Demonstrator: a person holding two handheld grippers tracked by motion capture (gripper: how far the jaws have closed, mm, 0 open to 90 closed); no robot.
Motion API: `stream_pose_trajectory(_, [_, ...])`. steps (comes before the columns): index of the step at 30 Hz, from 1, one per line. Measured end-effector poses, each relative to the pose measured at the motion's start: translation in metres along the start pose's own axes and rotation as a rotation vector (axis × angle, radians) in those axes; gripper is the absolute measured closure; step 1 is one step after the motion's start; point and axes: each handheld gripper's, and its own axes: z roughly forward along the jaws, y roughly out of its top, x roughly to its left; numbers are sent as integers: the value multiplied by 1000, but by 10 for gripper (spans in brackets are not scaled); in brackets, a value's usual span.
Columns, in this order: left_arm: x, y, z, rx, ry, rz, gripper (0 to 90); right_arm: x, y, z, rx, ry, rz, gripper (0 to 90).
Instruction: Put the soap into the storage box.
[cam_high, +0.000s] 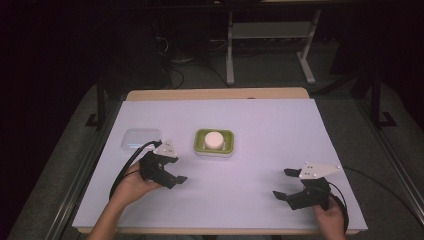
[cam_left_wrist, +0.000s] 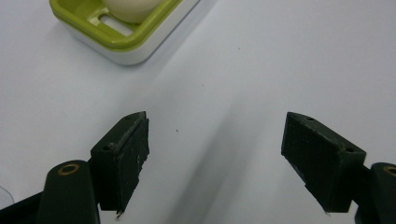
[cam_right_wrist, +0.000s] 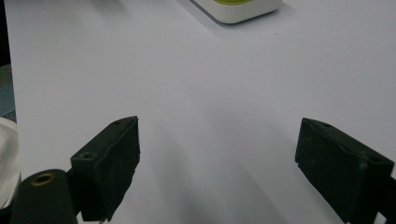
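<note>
On the left side of the table (cam_high: 250, 130), the left hand-held gripper (cam_high: 172, 170) hovers with its jaws spread wide and nothing between them, just short of the green soap dish (cam_high: 214, 142), which sits near the table's middle with a white soap bar (cam_high: 214, 138) in it. Its own view shows the dish (cam_left_wrist: 116, 32) ahead past the bare fingertips (cam_left_wrist: 123, 158). Well apart, at the near right, the right hand-held gripper (cam_high: 285, 184) is likewise gaping and empty. A clear lid (cam_high: 141, 139) lies left of the dish.
</note>
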Motion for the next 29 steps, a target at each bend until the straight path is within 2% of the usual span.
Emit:
stream_pose_trajectory(3, [-2, -6, 0, 3, -8, -6, 228, 0, 0, 0, -1, -3, 1, 131])
stream_pose_trajectory(4, [-3, -7, -1, 9, 1, 5, 228, 0, 0, 0, 1, -4, 2, 131])
stream_pose_trajectory(12, [-10, -20, -4, 7, 9, 2, 222, 1, 0, 0, 4, -6, 1, 131])
stream_pose_trajectory(17, [-14, -32, -3, -1, 6, -12, 222, 1, -1, 0, 7, -6, 2, 131])
stream_pose_trajectory(18, [-16, -35, -2, -10, 1, -33, 222, 1, -1, 0, 9, -5, 4, 131])
stream_pose_trajectory(19, [-16, -38, -2, -6, 0, -28, 221, 1, -1, 0, 10, -5, 5, 131])
stream_pose_trajectory(20, [-18, -40, -1, -15, -2, -41, 221, 1, -1, 0, 11, -5, 3, 131])
stream_pose_trajectory(24, [-23, -52, -1, -13, 11, -30, 215, 2, -1, 1, 13, -3, 3, 131])
stream_pose_trajectory(26, [-27, -60, 0, -36, 22, -16, 215, 2, -1, 1, 12, -2, 1, 131])
stream_pose_trajectory(29, [-30, -73, 1, -88, 15, -32, 213, 2, -1, 1, 14, 2, 2, 131])
